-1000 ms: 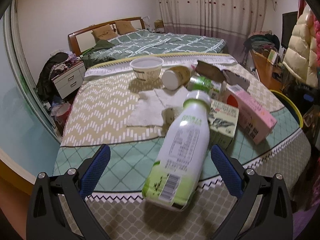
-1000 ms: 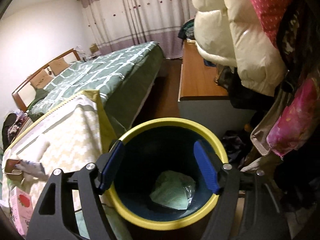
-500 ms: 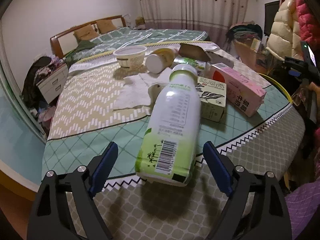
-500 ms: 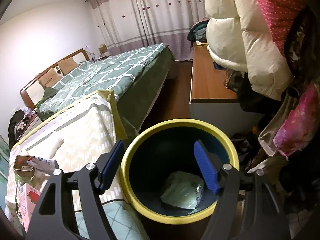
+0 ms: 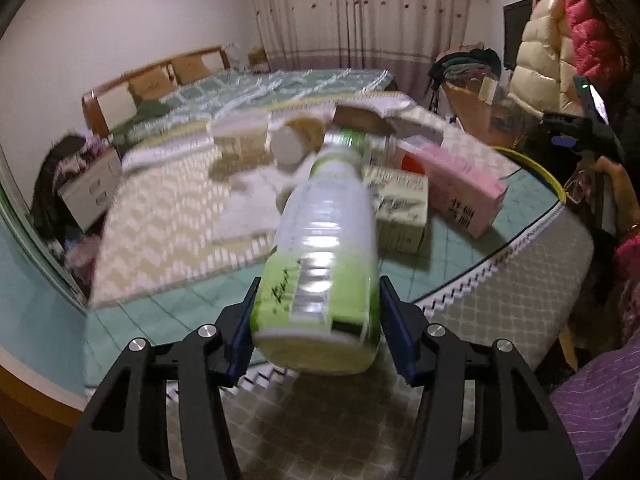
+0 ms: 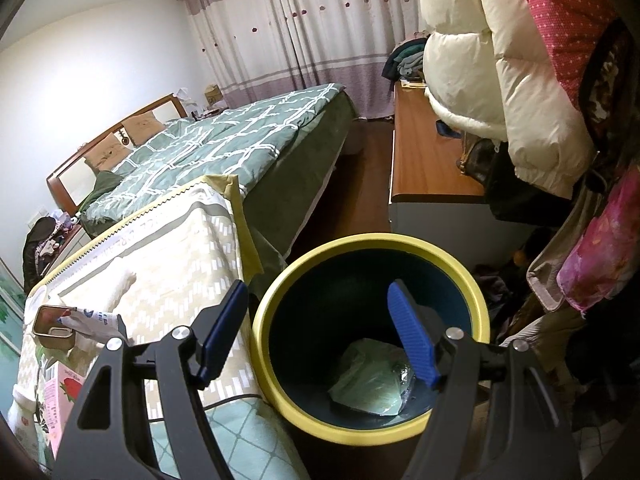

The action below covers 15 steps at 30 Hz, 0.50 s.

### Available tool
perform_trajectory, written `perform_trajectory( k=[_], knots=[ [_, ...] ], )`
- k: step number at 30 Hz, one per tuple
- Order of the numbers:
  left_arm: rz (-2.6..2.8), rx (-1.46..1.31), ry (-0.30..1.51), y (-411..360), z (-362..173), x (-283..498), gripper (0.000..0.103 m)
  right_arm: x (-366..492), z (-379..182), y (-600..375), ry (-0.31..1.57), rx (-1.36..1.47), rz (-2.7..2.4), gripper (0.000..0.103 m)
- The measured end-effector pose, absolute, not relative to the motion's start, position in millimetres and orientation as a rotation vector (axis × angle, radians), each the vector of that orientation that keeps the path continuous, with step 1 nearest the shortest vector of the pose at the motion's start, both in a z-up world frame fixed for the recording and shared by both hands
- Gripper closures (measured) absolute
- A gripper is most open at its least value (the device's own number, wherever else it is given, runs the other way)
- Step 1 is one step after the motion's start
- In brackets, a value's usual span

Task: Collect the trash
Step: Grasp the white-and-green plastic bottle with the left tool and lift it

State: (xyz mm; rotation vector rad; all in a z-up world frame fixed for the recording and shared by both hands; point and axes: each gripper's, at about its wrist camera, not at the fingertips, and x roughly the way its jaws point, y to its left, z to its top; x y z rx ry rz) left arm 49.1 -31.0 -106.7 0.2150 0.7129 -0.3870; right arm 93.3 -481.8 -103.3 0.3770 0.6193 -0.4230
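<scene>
My left gripper (image 5: 316,320) is shut on the base of a white and green plastic bottle (image 5: 324,248), which points away from me over the table. Behind it lie a pale carton (image 5: 400,208), a pink carton (image 5: 460,188), a tipped cup with a white lid (image 5: 294,142), a paper bowl (image 5: 240,138) and white tissue (image 5: 248,200). My right gripper (image 6: 316,336) is open and empty above a yellow-rimmed dark bin (image 6: 372,248) with a crumpled green bag (image 6: 372,380) at its bottom.
The table has a patterned cloth (image 5: 160,216); its edge stands beside the bin in the right wrist view (image 6: 224,420). A bed (image 6: 224,136), a wooden desk (image 6: 424,160) and hanging coats (image 6: 500,60) surround the bin. A small tin and wrapper (image 6: 60,324) lie on the table.
My left gripper moved forward and closed on the bottle's base, which now looks lifted. The right gripper drew back a little from the bin and stayed open.
</scene>
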Motion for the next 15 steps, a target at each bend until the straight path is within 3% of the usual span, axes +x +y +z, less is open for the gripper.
perform_trajectory(
  k=[8,15],
  knots=[
    [-0.288,0.298,0.565,-41,-53,50,0.051,92,-102,-480,0.615,0.383,-0.406,0.034],
    [-0.234,0.239,0.573,-37,-43,78,0.051,90,-103,-482,0.616,0.388,-0.4,0.034]
  ],
)
